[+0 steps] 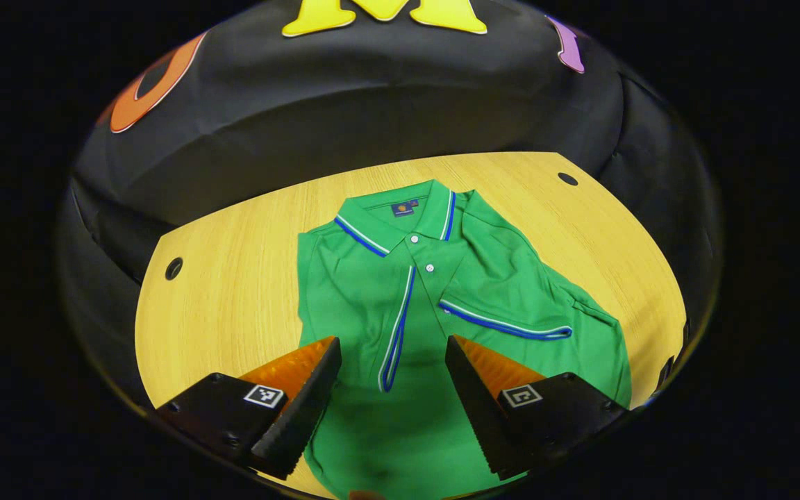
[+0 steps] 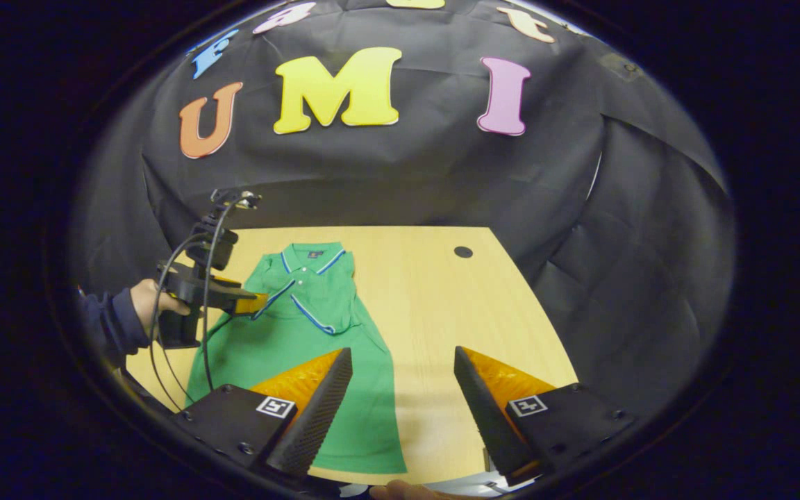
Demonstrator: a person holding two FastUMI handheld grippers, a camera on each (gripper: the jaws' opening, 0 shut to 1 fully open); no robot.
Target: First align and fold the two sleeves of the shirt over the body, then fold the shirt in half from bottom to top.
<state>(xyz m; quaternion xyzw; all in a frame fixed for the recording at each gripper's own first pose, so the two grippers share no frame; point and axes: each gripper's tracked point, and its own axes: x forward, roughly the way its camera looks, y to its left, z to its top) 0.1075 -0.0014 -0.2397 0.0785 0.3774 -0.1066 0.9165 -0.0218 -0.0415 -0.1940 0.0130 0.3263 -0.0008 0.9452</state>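
Observation:
A green polo shirt (image 1: 372, 292) lies flat on the wooden table (image 1: 233, 292), collar at the far end. Both sleeves are folded in over the body; one blue-and-white trimmed cuff (image 1: 396, 326) runs lengthwise down the middle, the other cuff (image 1: 505, 323) slants across the right side. My left gripper (image 1: 392, 340) hovers open above the shirt's lower body, nothing between its fingers. In the right gripper view, the shirt (image 2: 289, 333) lies left of centre and the left gripper (image 2: 257, 303), held by a hand (image 2: 144, 297), is over its left side. My right gripper (image 2: 402, 351) stands open by the shirt's lower right edge.
Round cable holes (image 1: 173, 268) (image 1: 567, 178) sit near the table's far corners. Bare wood (image 2: 455, 312) stretches right of the shirt. Black cloth wall (image 2: 407, 173) surrounds the table on the far and right sides. Cables (image 2: 164, 347) hang from the left gripper.

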